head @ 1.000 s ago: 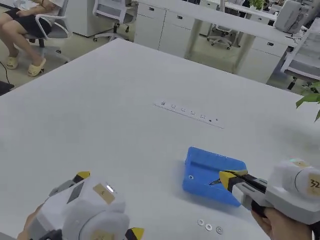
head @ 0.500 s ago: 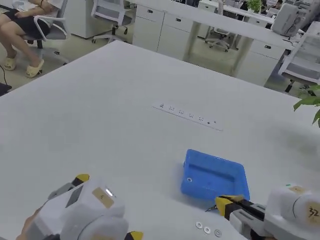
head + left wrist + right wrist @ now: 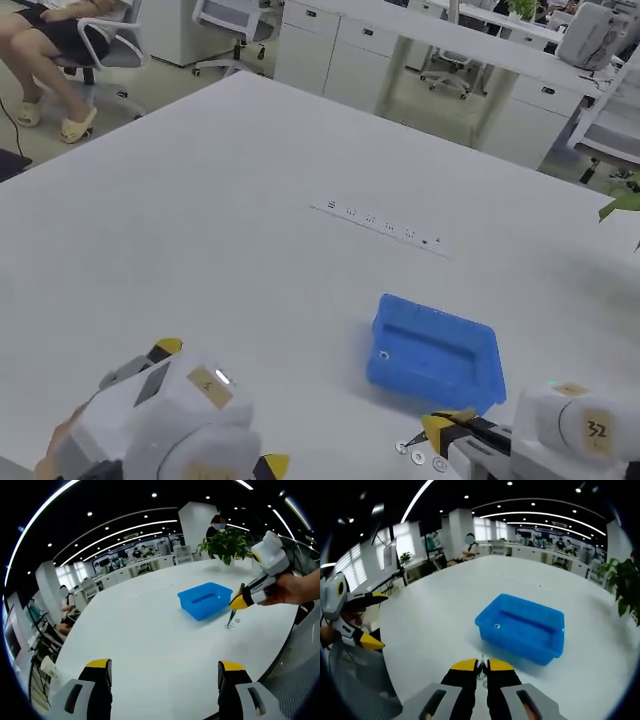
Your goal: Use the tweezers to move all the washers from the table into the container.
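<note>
On the white bench (image 3: 250, 230), the washers (image 3: 418, 457), presumably light, thin and slippery, lie just beside the blue container (image 3: 440, 352); pinch each across its rim with the tweezers (image 3: 231, 617) clamped in the right tool (image 3: 482, 664), the left tool (image 3: 164, 667) gaping empty.

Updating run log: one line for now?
right gripper shut on tweezers | tips near washers | left gripper open | container: one washer

A socket strip (image 3: 378, 226) lies flat; a potted plant (image 3: 227, 544) stands upright; a person (image 3: 40, 50) sits on a chair (image 3: 104, 44).
</note>
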`<action>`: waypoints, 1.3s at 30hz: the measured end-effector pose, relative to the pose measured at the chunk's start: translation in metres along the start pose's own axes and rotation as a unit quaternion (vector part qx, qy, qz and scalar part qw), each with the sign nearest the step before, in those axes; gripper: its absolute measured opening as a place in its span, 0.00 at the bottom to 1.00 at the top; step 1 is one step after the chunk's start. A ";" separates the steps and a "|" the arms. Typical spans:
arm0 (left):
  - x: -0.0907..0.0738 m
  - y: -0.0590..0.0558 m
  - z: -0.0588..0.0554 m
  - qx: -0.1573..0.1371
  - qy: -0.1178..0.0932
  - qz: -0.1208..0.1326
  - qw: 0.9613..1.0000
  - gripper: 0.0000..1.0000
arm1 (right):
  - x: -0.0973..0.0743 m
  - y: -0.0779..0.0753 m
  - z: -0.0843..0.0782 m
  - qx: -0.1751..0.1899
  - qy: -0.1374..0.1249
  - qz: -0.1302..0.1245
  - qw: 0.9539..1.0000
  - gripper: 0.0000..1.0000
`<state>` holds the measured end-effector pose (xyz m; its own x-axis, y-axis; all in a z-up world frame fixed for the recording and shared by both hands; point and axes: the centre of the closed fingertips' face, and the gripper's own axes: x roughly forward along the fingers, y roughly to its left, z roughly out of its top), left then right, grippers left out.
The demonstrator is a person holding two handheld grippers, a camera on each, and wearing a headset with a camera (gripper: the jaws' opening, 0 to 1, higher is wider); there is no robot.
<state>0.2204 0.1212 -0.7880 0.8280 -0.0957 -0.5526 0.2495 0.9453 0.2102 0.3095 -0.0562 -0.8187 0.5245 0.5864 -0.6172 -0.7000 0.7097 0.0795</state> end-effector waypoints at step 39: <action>-0.001 0.001 -0.001 0.002 0.002 0.004 1.000 0.89 | -0.007 -0.002 0.023 -0.052 0.010 0.007 0.999 0.01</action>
<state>0.2191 0.1222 -0.7876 0.8281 -0.0880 -0.5536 0.2460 0.9444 0.2179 0.3187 -0.0528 -0.7964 0.5052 0.5871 -0.6325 -0.7543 0.6565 0.0068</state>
